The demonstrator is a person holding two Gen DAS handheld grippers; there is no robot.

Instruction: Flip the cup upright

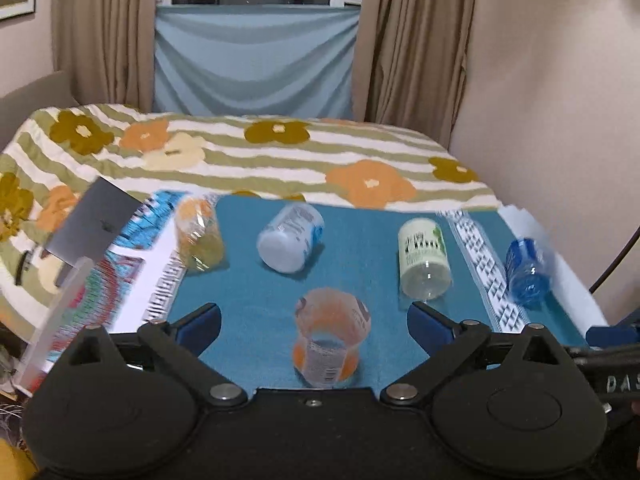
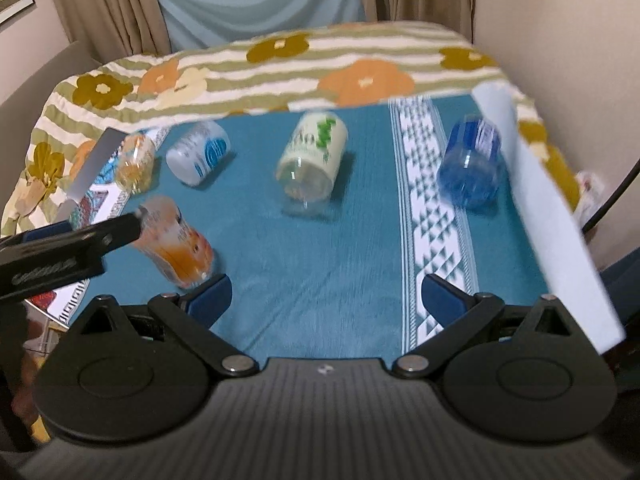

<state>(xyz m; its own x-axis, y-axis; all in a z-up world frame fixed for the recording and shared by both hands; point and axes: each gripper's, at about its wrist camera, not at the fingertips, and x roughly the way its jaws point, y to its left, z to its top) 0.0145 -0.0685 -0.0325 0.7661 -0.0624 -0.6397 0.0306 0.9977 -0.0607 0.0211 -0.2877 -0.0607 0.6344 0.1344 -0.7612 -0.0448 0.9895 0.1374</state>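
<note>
Hovering w/ my left gripper [image 1: 314,320] spread wide, the clear plastic cup with orange label [image 1: 330,338] lies on its side on the teal cloth [image 1: 248,292] btwn my fingers, touching neither. My right gripper [image 2: 326,298] is wide open too, holding nothing; same cup [image 2: 176,246] sits just left of its left finger [image 2: 210,296].

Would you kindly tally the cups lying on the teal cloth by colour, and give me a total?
Orange cup: 1
Yellow cup: 1
White-and-blue cup: 1
Pale green cup: 1
Blue cup: 1
Total: 5 cups, all lying on their sides on the teal cloth.
</note>
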